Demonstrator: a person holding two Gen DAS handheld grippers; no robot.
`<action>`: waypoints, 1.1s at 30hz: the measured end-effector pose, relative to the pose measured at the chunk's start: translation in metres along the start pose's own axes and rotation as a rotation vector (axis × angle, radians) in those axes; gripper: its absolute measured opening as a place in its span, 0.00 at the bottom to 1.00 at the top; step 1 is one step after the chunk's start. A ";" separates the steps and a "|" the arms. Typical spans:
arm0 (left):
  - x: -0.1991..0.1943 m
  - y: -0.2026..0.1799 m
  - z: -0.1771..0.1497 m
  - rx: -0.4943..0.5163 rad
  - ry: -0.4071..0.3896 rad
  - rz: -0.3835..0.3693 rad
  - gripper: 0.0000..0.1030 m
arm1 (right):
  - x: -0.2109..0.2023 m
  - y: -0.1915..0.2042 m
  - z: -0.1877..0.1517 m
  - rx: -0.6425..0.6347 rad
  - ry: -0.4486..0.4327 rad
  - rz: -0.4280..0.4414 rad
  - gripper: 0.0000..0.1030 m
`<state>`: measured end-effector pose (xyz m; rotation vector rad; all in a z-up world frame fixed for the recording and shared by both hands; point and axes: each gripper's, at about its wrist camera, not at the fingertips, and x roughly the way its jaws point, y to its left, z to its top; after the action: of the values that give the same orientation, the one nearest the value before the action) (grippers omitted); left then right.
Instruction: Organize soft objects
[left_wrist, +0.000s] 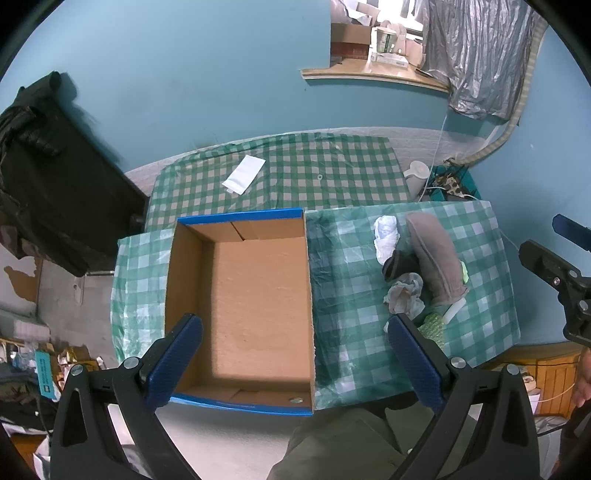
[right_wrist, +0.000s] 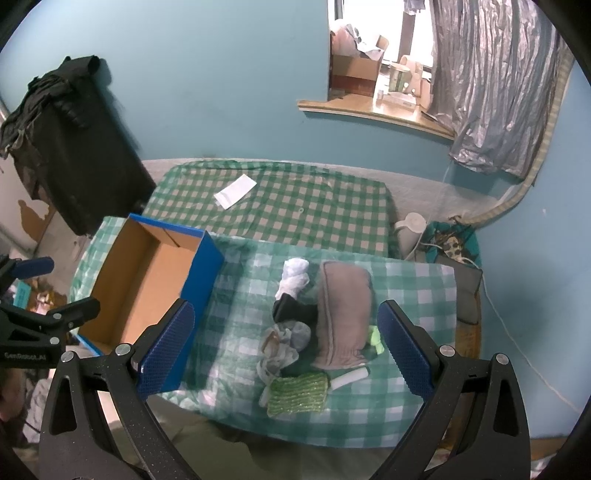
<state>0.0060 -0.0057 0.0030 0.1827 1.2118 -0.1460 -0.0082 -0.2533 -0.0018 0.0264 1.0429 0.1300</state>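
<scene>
My left claw (left_wrist: 295, 354) hangs over the cardboard box (left_wrist: 255, 295), and its two blue fingers are wide apart with nothing between them. The box sits on the left part of the checked tabletop (left_wrist: 347, 332) and has nothing in it. My right claw (right_wrist: 286, 343) is wide open too, and it holds nothing and touches nothing. It hangs above the pile of soft things on the right of the box. In the pile I see a gray pillow (right_wrist: 345, 314), a white cloth (right_wrist: 293, 278), a black sock (right_wrist: 291, 308), a crumpled bag (right_wrist: 282, 347), a green knit pad (right_wrist: 297, 393) and a small white roll (right_wrist: 349, 378). They lie close together, some touching.
</scene>
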 end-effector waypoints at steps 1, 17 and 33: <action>0.000 0.000 0.000 0.000 0.001 0.000 0.98 | -0.001 0.000 0.000 -0.001 -0.003 -0.001 0.96; 0.001 -0.001 -0.005 0.001 0.006 -0.001 0.98 | 0.006 0.002 -0.004 0.003 0.006 0.010 0.96; 0.005 -0.007 -0.014 0.003 0.010 -0.003 0.98 | 0.006 -0.002 -0.004 0.003 0.014 0.011 0.96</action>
<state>-0.0067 -0.0093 -0.0073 0.1843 1.2214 -0.1490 -0.0090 -0.2550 -0.0092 0.0343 1.0571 0.1391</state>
